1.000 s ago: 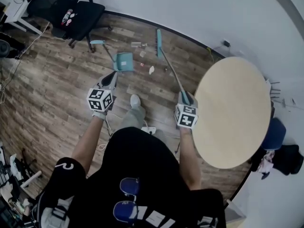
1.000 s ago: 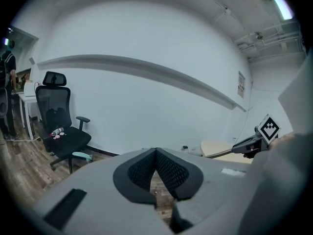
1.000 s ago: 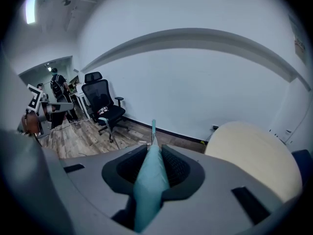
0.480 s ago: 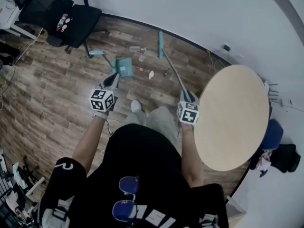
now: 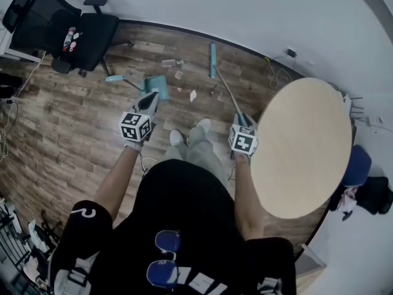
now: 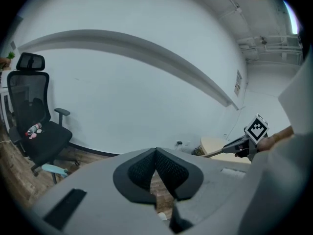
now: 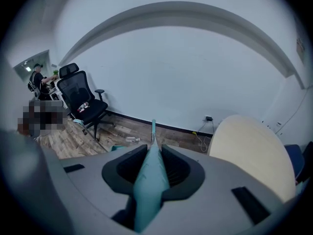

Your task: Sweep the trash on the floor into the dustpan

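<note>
My right gripper (image 5: 240, 121) is shut on the teal handle of a broom (image 5: 224, 91), whose head (image 5: 213, 60) rests on the wooden floor near the wall. In the right gripper view the handle (image 7: 150, 180) runs out between the jaws of that gripper (image 7: 152, 153). A teal dustpan (image 5: 157, 85) lies on the floor, its handle pointing left. My left gripper (image 5: 148, 101) hovers above it, and in its own view this gripper (image 6: 156, 153) is shut with nothing in it. A white scrap (image 5: 193, 94) and several smaller bits of trash (image 5: 171, 62) lie between dustpan and broom head.
A round pale table (image 5: 301, 146) stands close on the right, beside my right arm. A black office chair (image 5: 73, 32) stands at the back left. A cable and wall socket (image 5: 288, 54) sit by the wall behind the table. The person's two feet (image 5: 187, 133) stand below the trash.
The person has stepped forward, a second foot now showing. Both grippers kept their grip states and rough positions, and the floor scene shifted slightly in the head view.
</note>
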The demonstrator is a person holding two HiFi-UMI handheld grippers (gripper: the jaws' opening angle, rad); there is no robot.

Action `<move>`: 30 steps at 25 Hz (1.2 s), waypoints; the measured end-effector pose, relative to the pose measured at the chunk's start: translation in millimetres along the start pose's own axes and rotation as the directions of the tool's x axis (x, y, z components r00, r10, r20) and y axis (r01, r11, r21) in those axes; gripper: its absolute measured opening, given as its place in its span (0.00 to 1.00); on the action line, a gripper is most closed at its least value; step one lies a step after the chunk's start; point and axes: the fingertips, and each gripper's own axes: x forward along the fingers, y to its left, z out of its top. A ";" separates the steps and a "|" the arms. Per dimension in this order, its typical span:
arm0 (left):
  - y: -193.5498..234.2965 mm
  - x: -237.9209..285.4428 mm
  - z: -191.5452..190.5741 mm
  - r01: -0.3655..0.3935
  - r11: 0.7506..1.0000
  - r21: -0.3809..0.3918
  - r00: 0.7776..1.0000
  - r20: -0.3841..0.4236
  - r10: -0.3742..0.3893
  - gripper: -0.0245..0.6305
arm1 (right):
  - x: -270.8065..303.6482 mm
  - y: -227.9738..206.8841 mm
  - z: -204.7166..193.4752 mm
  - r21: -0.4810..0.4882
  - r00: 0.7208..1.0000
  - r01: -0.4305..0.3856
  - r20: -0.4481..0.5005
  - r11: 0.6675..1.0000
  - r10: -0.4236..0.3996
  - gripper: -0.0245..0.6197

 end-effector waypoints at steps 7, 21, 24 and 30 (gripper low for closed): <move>-24.8 69.4 6.8 0.066 0.998 0.020 0.997 -0.040 -0.066 0.04 | 50.1 -37.4 -22.3 0.078 0.993 0.040 -0.116 0.996 -0.031 0.17; -45.3 172.3 -14.9 0.094 0.996 -0.002 0.986 -0.140 -0.094 0.04 | 142.3 -101.0 -82.2 0.139 0.923 0.161 -0.371 0.977 -0.099 0.17; -40.9 186.6 -19.6 0.078 0.997 -0.008 0.986 -0.147 -0.078 0.04 | 157.6 -104.5 -96.6 0.151 0.901 0.193 -0.419 0.970 -0.113 0.17; -27.2 198.7 -32.2 0.057 0.998 -0.040 0.988 -0.144 -0.062 0.04 | 179.3 -106.2 -121.8 0.108 0.866 0.237 -0.473 0.966 -0.159 0.17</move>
